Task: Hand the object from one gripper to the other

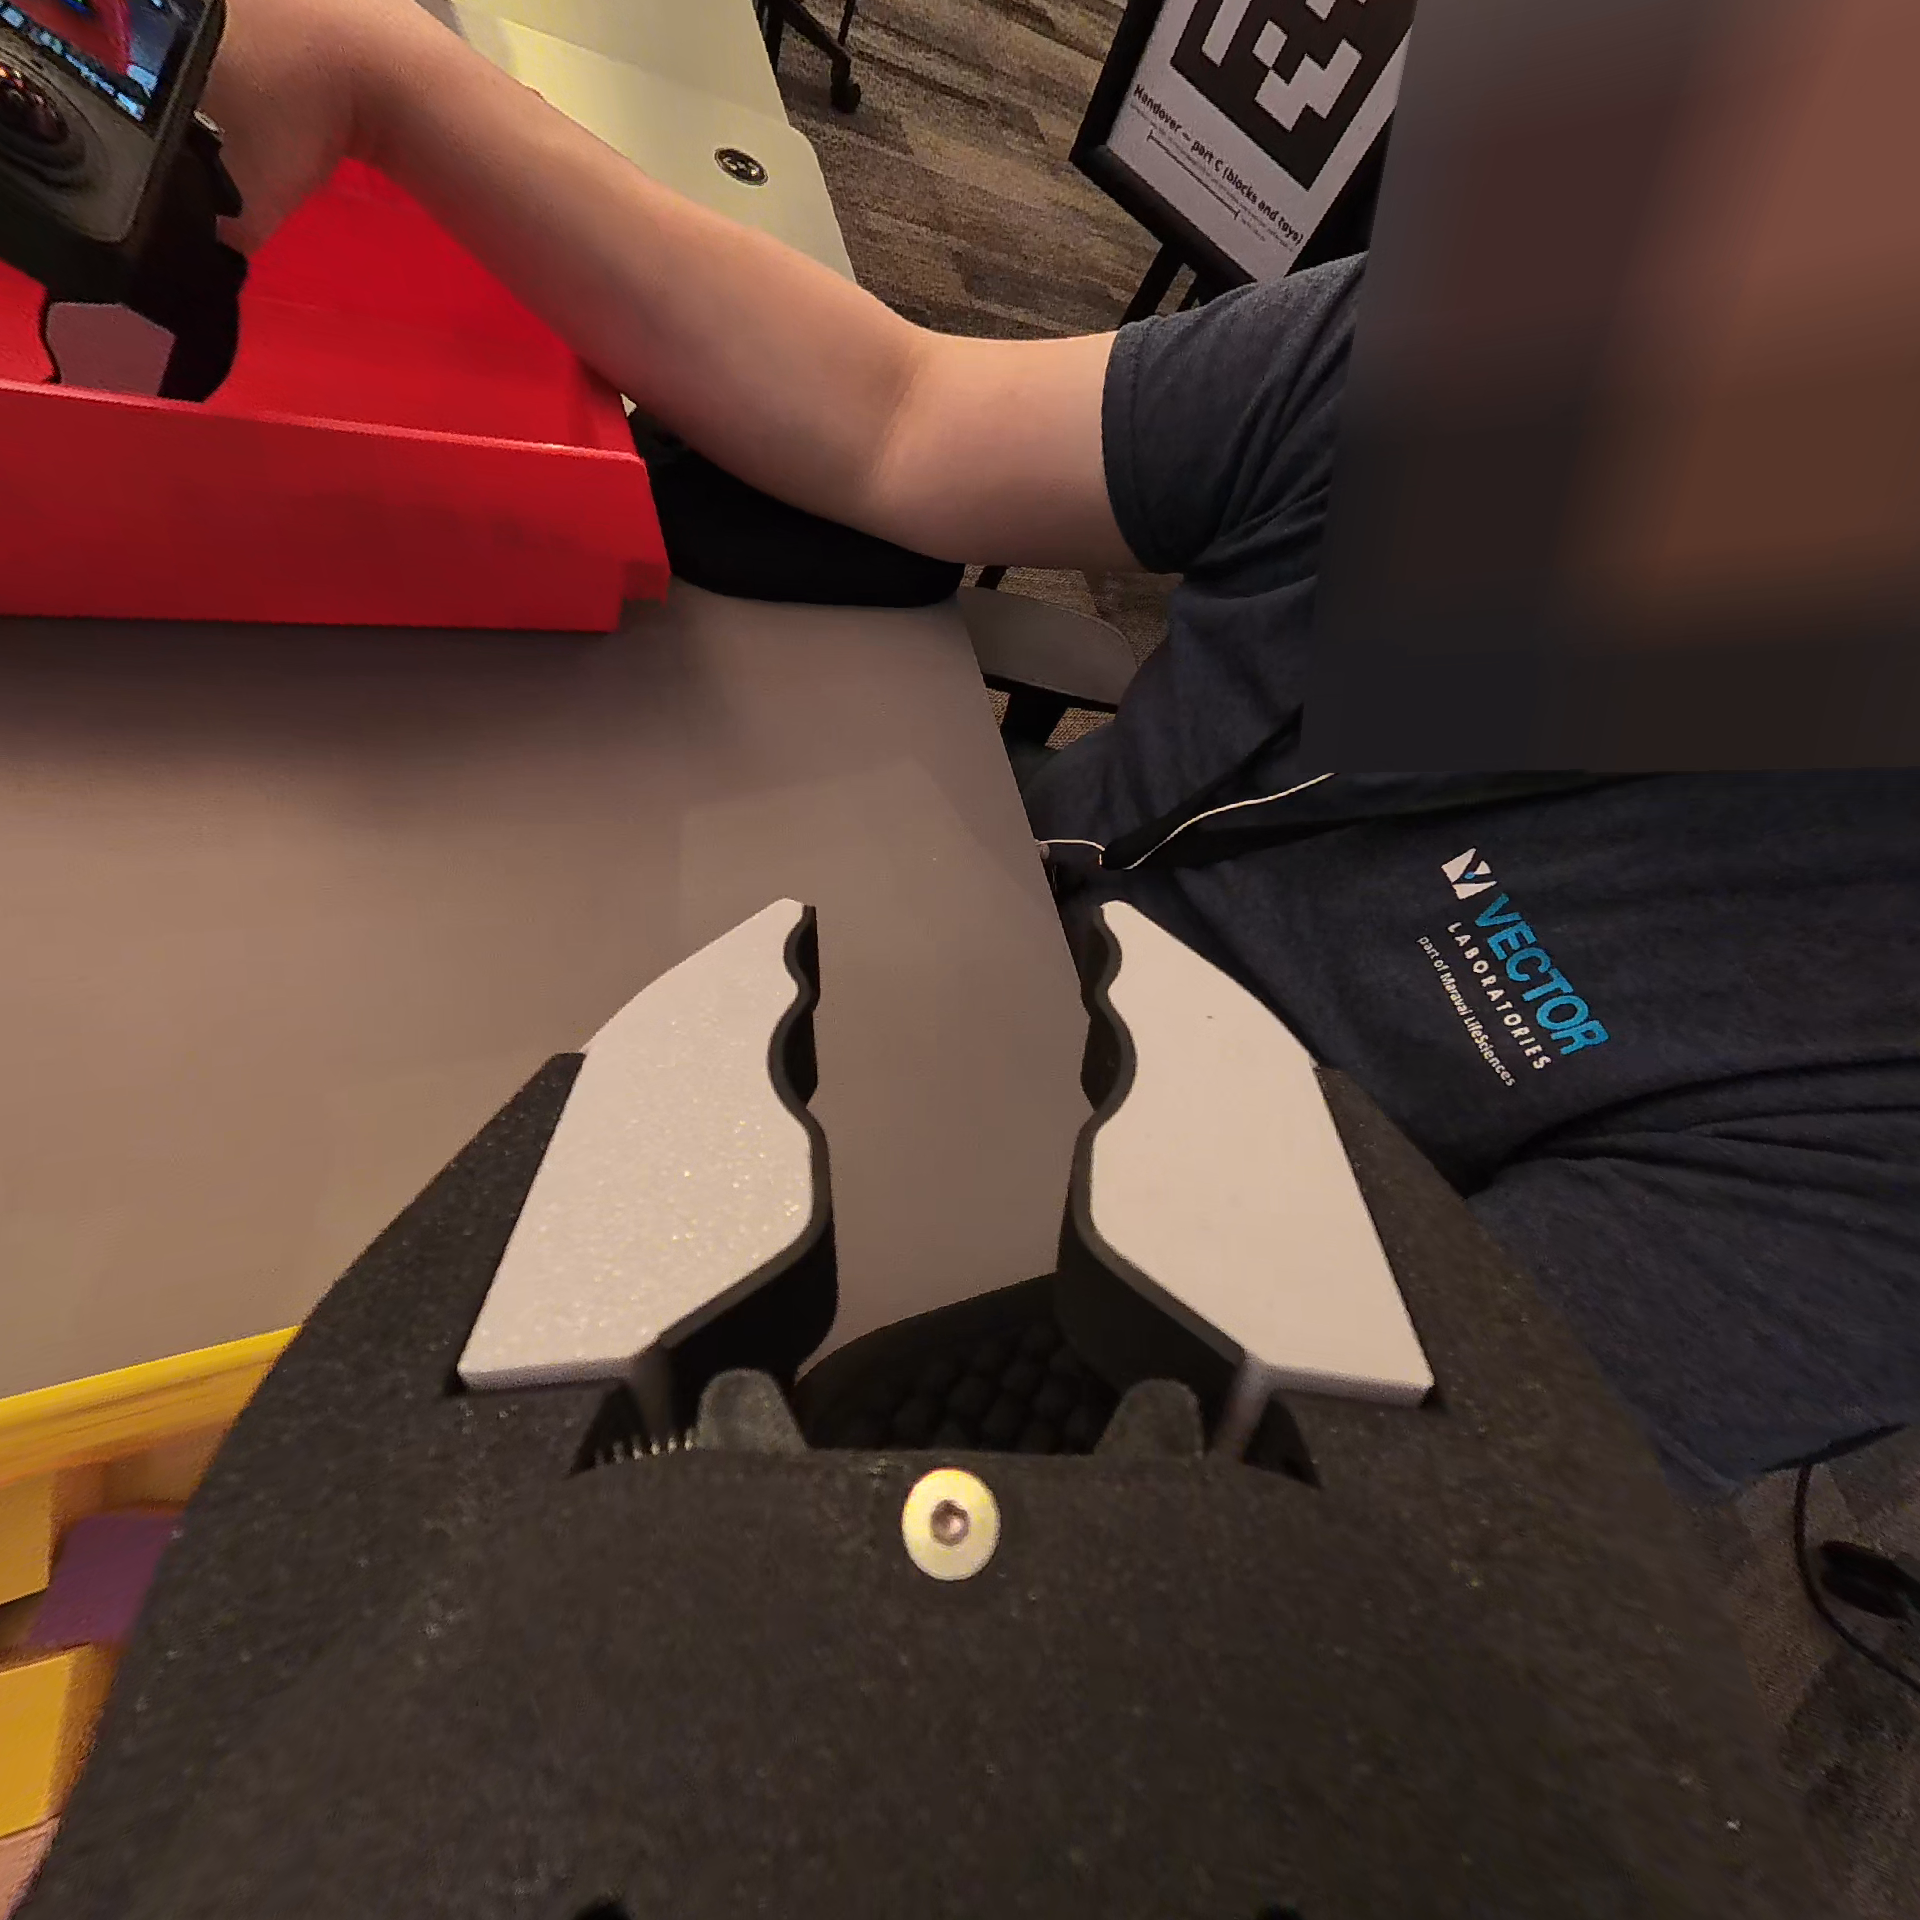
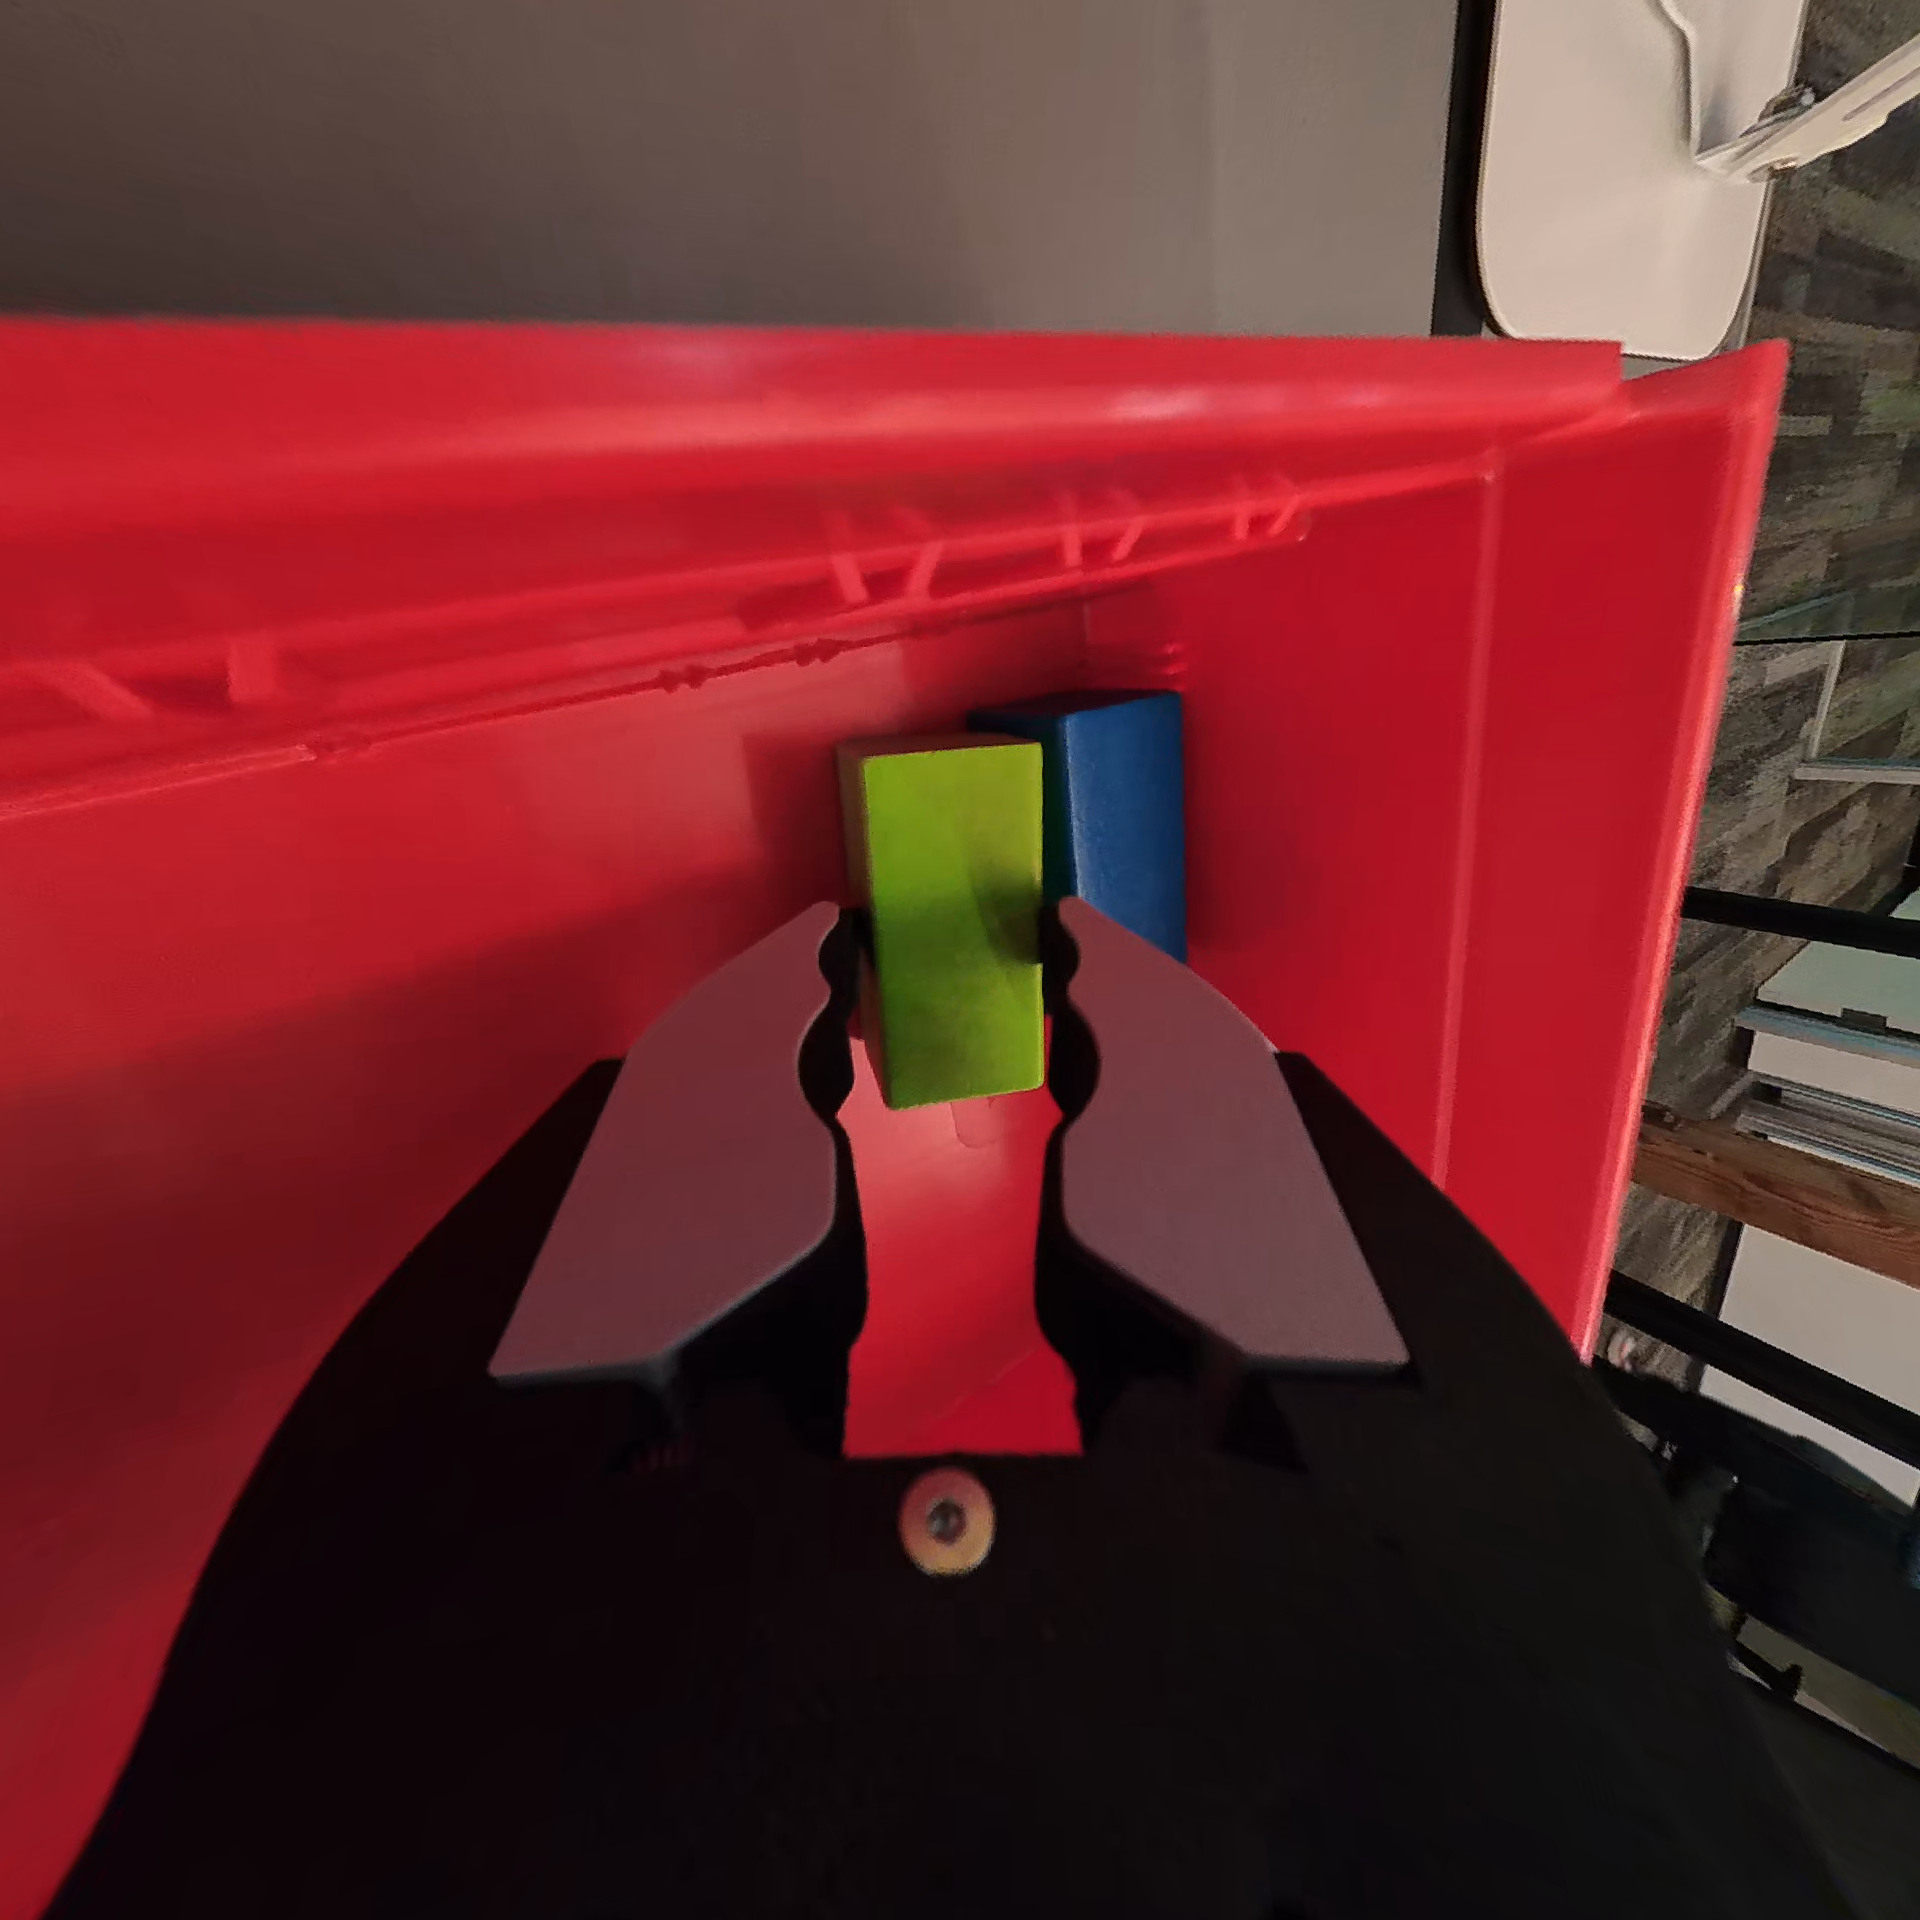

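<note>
In the right wrist view my right gripper (image 2: 951,935) reaches into a red bin (image 2: 520,935). Its jaws are closed on the sides of a lime-green wooden block (image 2: 956,914) near the bin's far corner. A blue block (image 2: 1127,821) stands just behind and to the right of the green one, against the bin wall. In the left wrist view my left gripper (image 1: 951,925) is open and empty, hovering over the grey table (image 1: 416,883) near its right edge. The right gripper's black body (image 1: 114,187) shows at the top left, dipping into the red bin (image 1: 364,520).
A yellow bin (image 1: 94,1403) with purple (image 1: 94,1590) and yellow blocks sits at the lower left. The person's forearm (image 1: 675,312) stretches across to the red bin. Their torso in a dark shirt (image 1: 1610,1143) is right of the table edge. A framed sign (image 1: 1247,114) stands behind.
</note>
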Available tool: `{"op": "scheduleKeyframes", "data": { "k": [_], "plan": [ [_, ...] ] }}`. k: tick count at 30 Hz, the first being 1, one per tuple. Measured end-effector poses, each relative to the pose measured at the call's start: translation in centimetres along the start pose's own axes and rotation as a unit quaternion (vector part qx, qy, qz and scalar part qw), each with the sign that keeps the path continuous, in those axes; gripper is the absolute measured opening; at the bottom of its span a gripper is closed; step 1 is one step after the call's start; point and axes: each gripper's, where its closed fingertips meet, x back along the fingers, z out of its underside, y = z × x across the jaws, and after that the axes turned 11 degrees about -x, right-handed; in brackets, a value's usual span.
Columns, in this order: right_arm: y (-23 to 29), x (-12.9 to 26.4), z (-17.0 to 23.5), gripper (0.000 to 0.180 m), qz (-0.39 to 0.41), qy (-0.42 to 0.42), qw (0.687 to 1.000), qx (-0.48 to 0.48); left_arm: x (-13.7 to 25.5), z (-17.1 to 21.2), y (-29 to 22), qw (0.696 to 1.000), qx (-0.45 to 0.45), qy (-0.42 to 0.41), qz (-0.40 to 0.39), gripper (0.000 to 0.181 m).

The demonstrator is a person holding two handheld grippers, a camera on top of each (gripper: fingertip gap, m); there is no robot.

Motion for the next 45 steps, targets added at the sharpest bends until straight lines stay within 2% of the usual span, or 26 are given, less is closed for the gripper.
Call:
{"op": "scheduleKeyframes", "data": {
  "k": [23, 26, 28, 30, 32, 35, 37, 42, 45],
  "plan": [
    [-0.4, 0.4, -0.1, 0.035, 0.002, -0.026, 1.0, -0.014, -0.2, 0.6, -0.2, 1.0, 0.011, 0.016, 0.012, 0.047],
    [-0.9, 1.8, -0.8, 0.034, 0.015, -0.045, 0.999, -0.017, 1.0, 0.3, -0.5, 1.0, 0.02, -0.007, 0.011, 0.037],
    [-1.8, 3.7, -1.4, 0.033, 0.03, -0.067, 0.997, -0.025, 2.5, 0.3, 0.0, 0.999, 0.031, -0.03, -0.019, 0.036],
    [-3.0, 6.3, -2.2, 0.033, 0.057, -0.099, 0.993, -0.035, 4.5, 1.5, 2.1, 0.992, 0.064, -0.026, -0.106, 0.037],
    [-4.1, 9.0, -2.9, 0.033, 0.084, -0.133, 0.986, -0.048, 7.2, 4.8, 5.1, 0.964, 0.125, 0.027, -0.232, 0.041],
    [-5.0, 11.8, -3.0, 0.033, 0.114, -0.157, 0.979, -0.057, 9.9, 9.7, 6.8, 0.916, 0.209, 0.104, -0.325, 0.046],
    [-5.0, 12.5, -2.7, 0.033, 0.12, -0.153, 0.979, -0.058, 10.9, 12.6, 7.6, 0.88, 0.273, 0.148, -0.359, 0.048],
    [-4.8, 12.6, -2.5, 0.033, 0.123, -0.137, 0.982, -0.051, 12.0, 19.9, 9.1, 0.761, 0.432, 0.271, -0.4, 0.053],
    [-4.5, 12.3, -2.6, 0.033, 0.118, -0.13, 0.983, -0.045, 11.6, 22.7, 9.6, 0.725, 0.469, 0.323, -0.387, 0.055]
  ]
}}
